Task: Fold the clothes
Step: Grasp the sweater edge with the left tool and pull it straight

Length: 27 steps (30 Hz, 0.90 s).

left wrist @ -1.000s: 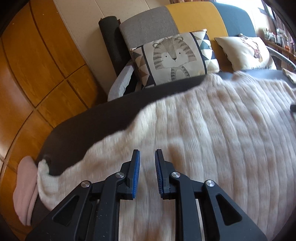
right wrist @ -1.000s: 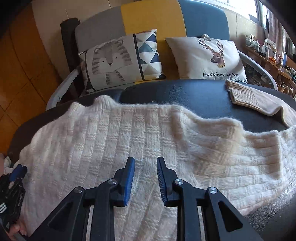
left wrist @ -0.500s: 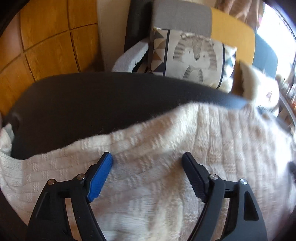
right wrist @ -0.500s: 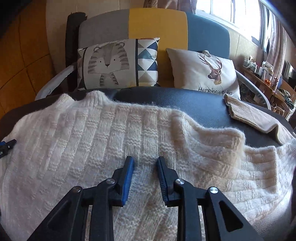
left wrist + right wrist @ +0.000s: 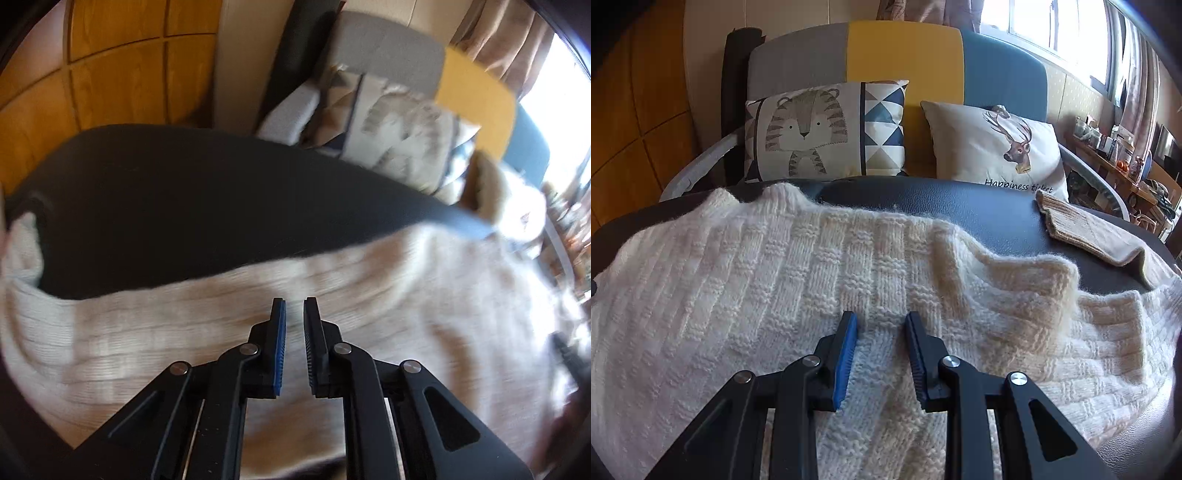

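Note:
A cream chunky-knit sweater (image 5: 768, 280) lies spread over a black padded surface (image 5: 960, 206). My right gripper (image 5: 881, 321) rests low on its middle, with a ridge of knit pinched between the blue pads. In the blurred left wrist view the same sweater (image 5: 388, 295) fills the lower half. My left gripper (image 5: 294, 306) sits just inside the sweater's far edge. Its jaws are closing to a narrow gap with knit between them. The black surface (image 5: 184, 192) lies bare beyond that edge.
A folded beige knit garment (image 5: 1086, 229) lies at the far right of the black surface. Behind stands a grey, yellow and blue sofa with a tiger cushion (image 5: 812, 129) and a deer cushion (image 5: 997, 147). Wooden panelling (image 5: 110, 74) lies to the left, cluttered shelves to the right.
The left gripper swung sideways along the sweater's edge, opened wide half a second ago, then closed narrow on the knit. The right gripper stayed on the sweater's middle.

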Tool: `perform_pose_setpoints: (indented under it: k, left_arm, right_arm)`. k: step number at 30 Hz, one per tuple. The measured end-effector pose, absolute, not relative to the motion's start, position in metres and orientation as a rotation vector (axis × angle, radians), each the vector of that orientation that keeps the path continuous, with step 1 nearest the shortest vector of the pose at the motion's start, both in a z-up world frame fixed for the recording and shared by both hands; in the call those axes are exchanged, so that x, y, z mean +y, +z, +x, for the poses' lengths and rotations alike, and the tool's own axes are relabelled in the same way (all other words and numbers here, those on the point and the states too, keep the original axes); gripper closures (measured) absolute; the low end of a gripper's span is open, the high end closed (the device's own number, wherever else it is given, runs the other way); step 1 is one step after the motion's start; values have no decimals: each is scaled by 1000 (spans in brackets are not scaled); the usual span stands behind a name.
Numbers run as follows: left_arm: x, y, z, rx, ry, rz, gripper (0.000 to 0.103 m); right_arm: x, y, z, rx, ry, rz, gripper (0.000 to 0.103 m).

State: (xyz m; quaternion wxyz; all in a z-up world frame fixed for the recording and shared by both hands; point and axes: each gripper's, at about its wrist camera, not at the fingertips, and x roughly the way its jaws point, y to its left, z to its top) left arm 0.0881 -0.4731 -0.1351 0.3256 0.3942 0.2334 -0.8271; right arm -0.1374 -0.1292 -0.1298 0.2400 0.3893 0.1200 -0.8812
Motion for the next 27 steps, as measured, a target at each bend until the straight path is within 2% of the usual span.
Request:
perform_pose_setpoints:
  k: [6,13,17,21,27]
  left_arm:
    - [-475,-143,82,437,-2171,1020,92]
    - [-491,-123,85,424,-2156,990,91]
    - [-513,-102,133,506,-2073,842,91]
    - [-532,-87,200,434,-1892,679,91]
    - [-562,-128,195,333,-1842,959,91]
  right_arm:
    - [-129,-130,-137,330,-2415,1063,77]
    - [-127,-132,-140,316,-2436,1068,77]
    - [-126,-132,-141,307,-2436,1067,77]
    - [-124,-132,-141,300,-2433,1068,77]
    - [-125,-133,-141,306,-2436,1065,77]
